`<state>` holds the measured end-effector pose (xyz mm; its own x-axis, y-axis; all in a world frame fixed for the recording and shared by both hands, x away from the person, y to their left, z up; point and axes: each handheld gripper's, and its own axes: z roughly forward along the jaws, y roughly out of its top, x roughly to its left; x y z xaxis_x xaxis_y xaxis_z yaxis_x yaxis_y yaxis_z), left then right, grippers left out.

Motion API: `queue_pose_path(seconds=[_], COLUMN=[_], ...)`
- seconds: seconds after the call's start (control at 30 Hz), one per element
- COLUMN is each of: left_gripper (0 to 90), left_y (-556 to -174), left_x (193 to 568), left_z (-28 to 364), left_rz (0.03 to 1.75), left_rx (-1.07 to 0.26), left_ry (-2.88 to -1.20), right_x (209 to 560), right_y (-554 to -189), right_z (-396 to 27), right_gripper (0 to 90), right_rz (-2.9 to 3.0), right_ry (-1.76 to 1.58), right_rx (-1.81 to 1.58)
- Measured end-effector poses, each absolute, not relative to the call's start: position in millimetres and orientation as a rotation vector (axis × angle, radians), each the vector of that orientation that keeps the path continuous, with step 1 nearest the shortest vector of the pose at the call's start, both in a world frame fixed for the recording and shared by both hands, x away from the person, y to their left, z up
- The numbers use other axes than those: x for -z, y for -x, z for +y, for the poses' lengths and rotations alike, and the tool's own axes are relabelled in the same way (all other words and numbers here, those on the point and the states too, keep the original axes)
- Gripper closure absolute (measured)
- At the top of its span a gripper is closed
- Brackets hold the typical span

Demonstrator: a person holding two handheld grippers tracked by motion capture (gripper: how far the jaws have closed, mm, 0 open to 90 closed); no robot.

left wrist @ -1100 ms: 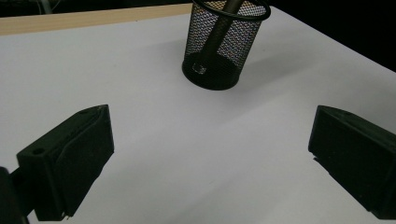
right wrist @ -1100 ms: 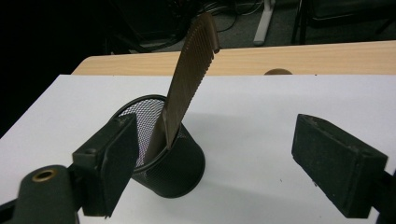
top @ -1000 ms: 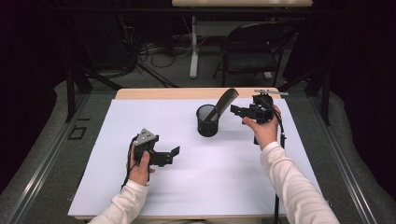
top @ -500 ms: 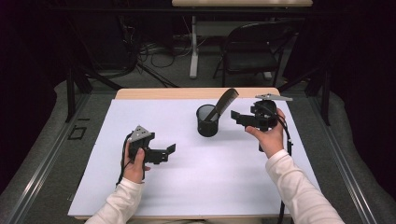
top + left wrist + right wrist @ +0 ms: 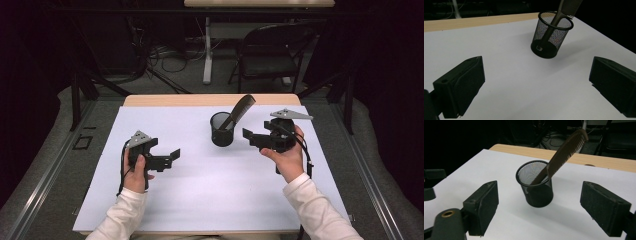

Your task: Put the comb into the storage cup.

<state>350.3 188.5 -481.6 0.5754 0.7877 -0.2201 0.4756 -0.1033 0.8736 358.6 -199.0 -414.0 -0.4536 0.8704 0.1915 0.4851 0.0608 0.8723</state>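
step: comb (image 5: 241,108) stands tilted in mesh cup (image 5: 221,131), far-centre of worktop (image 5: 200,200) | right gripper (image 5: 248,135) just right of cup, jaws spread, empty | left gripper (image 5: 174,154) near-left, jaws spread, empty | next, likely: pull hands clear without knocking cup

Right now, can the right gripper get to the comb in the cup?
Probably yes. The right gripper is open beside the mesh cup, and the comb leans out above the rim with nothing between them.
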Motion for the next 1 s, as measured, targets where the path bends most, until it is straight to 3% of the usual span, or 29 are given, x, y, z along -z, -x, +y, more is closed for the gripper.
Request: queue_pose_path(seconds=[1.0], left_gripper=[0.3], left_y=[-353], left_x=[476], left_z=[204], left_rz=[1.077], left_rx=[-0.389], left_ry=[-1.705], right_x=[465], right_y=[-299], right_z=[-181], right_gripper=[15.2], right_rz=[1.991], right_ry=[-1.290], right_rx=[-1.397])
